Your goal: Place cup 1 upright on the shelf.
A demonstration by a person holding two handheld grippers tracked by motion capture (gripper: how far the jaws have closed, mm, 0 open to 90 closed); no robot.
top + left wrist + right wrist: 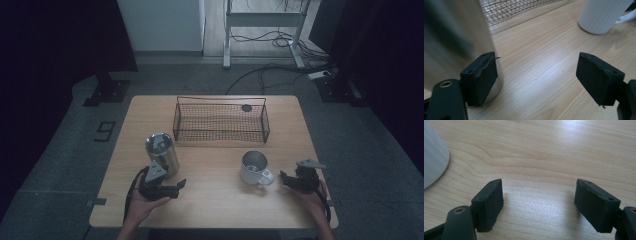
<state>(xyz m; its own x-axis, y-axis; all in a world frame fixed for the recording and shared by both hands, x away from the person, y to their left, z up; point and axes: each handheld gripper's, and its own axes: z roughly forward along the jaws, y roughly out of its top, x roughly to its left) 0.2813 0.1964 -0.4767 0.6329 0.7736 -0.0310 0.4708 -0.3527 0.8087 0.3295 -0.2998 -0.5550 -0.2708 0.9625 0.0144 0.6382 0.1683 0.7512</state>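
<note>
A steel tumbler (161, 152) stands upright at the left of the wooden table (215, 200). My left gripper (181, 186) lies just in front of it in a hand, jaws pointing right. In the left gripper view the left gripper (536, 77) is open over bare wood, and the tumbler (449, 37) stands outside its left finger (481, 77). A white ribbed mug (254, 167) stands at the right, handle toward my right gripper (284, 177). In the right gripper view the right gripper (539, 202) is open with nothing between its jaws, and the mug (431, 157) sits at the left edge.
A black wire basket (220, 120) stands at the back middle of the table, with a small dark round thing (246, 107) at its far right corner. Bare wood lies between tumbler and mug. Desk legs and cables (280, 40) lie on the floor beyond.
</note>
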